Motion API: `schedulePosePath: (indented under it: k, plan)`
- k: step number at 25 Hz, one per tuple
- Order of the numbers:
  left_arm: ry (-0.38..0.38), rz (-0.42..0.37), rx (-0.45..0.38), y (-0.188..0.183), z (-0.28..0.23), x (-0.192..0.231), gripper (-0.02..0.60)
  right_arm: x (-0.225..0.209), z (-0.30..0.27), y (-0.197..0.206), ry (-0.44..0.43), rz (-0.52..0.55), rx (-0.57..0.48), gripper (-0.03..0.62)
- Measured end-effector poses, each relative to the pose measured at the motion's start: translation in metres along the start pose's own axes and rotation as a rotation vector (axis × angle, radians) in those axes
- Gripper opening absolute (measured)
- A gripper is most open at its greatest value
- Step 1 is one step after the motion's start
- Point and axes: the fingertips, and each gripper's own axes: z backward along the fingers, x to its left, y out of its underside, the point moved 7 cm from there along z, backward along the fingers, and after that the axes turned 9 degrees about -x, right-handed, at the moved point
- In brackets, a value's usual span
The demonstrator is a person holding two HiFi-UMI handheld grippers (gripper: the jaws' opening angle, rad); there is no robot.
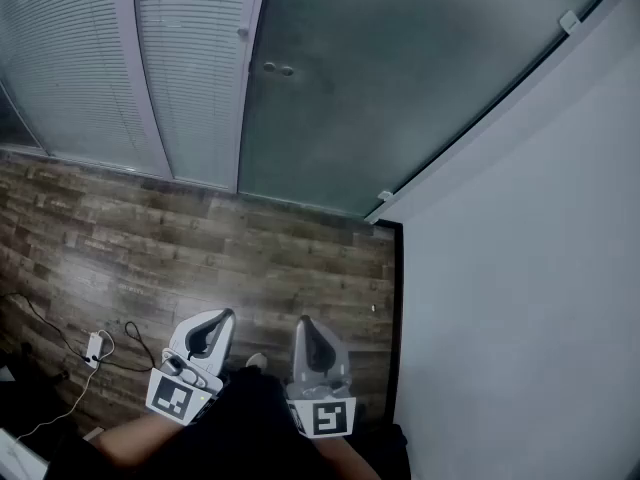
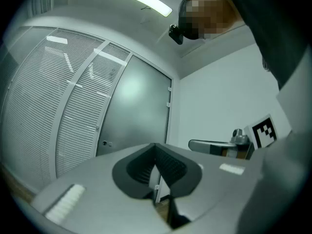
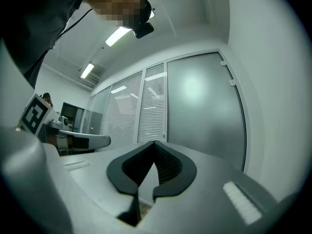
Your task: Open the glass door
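The frosted glass door (image 1: pixel 400 78) stands closed ahead, with a small round lock fitting (image 1: pixel 277 69) near its left edge and hinge clips (image 1: pixel 385 196) on its right edge by the wall. It also fills the middle of the left gripper view as the door (image 2: pixel 139 106) and shows in the right gripper view as the door (image 3: pixel 204 106). Low in the head view, my left gripper (image 1: pixel 222 317) and right gripper (image 1: pixel 302 325) are held side by side over the floor, well short of the door. Both are shut and hold nothing: left gripper (image 2: pixel 156 146), right gripper (image 3: pixel 155 143).
Glass panels with white blinds (image 1: pixel 100 68) run to the left of the door. A white wall (image 1: pixel 520 298) closes the right side. On the wood floor (image 1: pixel 200 258) at the lower left lie a white power adapter (image 1: pixel 95 348) and cables.
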Motion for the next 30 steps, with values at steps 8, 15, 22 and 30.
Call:
schedulePosePath:
  k: [8,15,22,30]
  plan:
    - [-0.002,-0.007,-0.015,-0.004,-0.001,-0.001,0.0,-0.002,0.008,-0.002,-0.003,-0.028,-0.029,0.0]
    - [-0.029,-0.017,-0.025,-0.003,0.001,-0.004,0.0,-0.008,0.014,0.003,-0.005,-0.058,-0.025,0.002]
    - [-0.071,-0.039,0.002,-0.003,0.001,-0.014,0.0,-0.03,0.022,0.007,0.053,-0.067,0.006,0.002]
    - [-0.147,-0.052,-0.002,0.004,0.0,-0.024,0.0,-0.051,0.035,0.019,0.014,-0.107,0.031,0.002]
